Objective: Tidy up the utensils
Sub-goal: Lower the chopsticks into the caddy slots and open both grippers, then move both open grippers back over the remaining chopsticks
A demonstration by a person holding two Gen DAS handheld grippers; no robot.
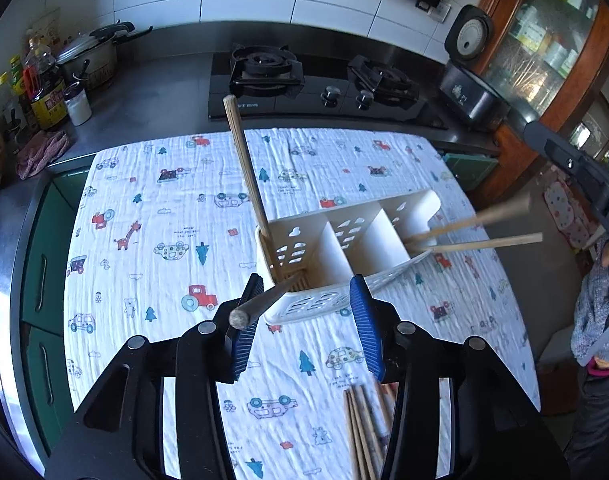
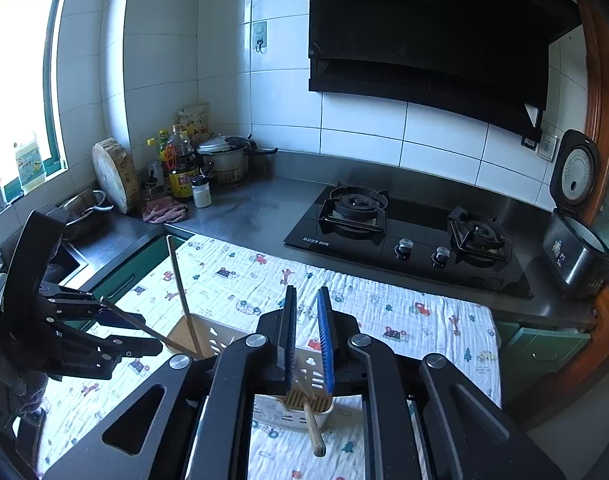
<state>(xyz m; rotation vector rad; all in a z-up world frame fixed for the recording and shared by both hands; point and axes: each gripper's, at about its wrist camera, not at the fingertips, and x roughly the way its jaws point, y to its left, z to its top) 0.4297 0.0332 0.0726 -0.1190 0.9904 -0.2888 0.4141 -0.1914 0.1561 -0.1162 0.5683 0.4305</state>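
Note:
A white three-compartment utensil holder stands on the patterned cloth. Its left compartment holds a tall wooden stick and a dark-tipped utensil handle that leans out against my left gripper's left finger. My left gripper is open just before the holder. Two chopsticks lean out of the right compartment. More chopsticks lie on the cloth below. My right gripper hovers over the holder with its jaws a narrow gap apart, nothing between them; a wooden utensil leans out below it.
A gas hob lies behind the cloth. Bottles and a pot stand back left, a rice cooker back right. The left gripper also shows in the right wrist view at the left.

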